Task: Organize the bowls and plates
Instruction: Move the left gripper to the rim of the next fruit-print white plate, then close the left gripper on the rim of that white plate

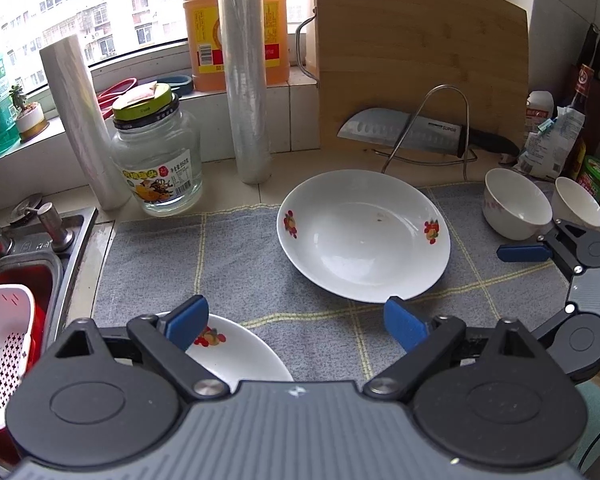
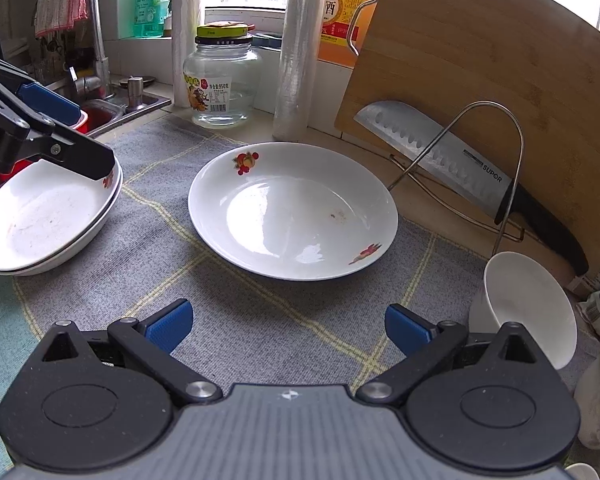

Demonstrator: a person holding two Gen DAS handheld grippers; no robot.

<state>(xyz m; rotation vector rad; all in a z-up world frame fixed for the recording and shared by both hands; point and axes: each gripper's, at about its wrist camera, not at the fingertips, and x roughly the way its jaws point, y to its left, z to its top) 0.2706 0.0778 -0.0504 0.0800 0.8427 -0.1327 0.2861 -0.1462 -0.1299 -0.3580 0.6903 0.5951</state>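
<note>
Plates (image 2: 48, 220) are seen stacked at the left of the grey cloth (image 2: 228, 320) on the bench, with the left hand-held gripper (image 1: 296, 322) held just above them, its blue pads spread apart and nothing between them. A single white plate (image 2: 292, 212) lies mid-cloth, in front of the released, empty right hand-held gripper (image 2: 288, 326). Two white bowls (image 1: 516, 204) are found at the right, close together.

Daylit window (image 1: 100, 12) above a tiled sill (image 1: 236, 92).
</note>
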